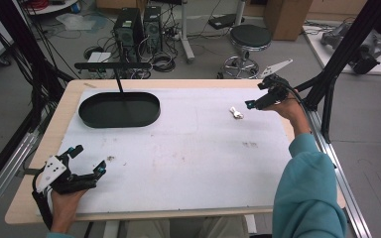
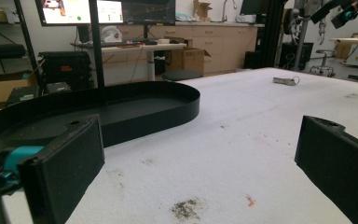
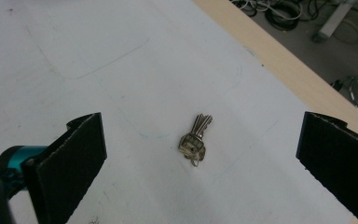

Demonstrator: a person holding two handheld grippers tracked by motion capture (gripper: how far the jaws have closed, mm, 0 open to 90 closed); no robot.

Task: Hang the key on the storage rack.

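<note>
Right gripper (image 1: 263, 94) hovers spread just beside the keys (image 1: 236, 113) on the white mat (image 1: 188, 148) from above; left gripper (image 1: 87, 158) spread, near corner. Left gripper view: black oval tray (image 2: 168, 109), nothing inside. Right gripper view: keys (image 3: 196, 140) lie flat between the wide jaws.

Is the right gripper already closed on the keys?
No: in the right gripper view the keys lie flat on the white mat, with the right gripper open wide and its fingers apart from them.
</note>
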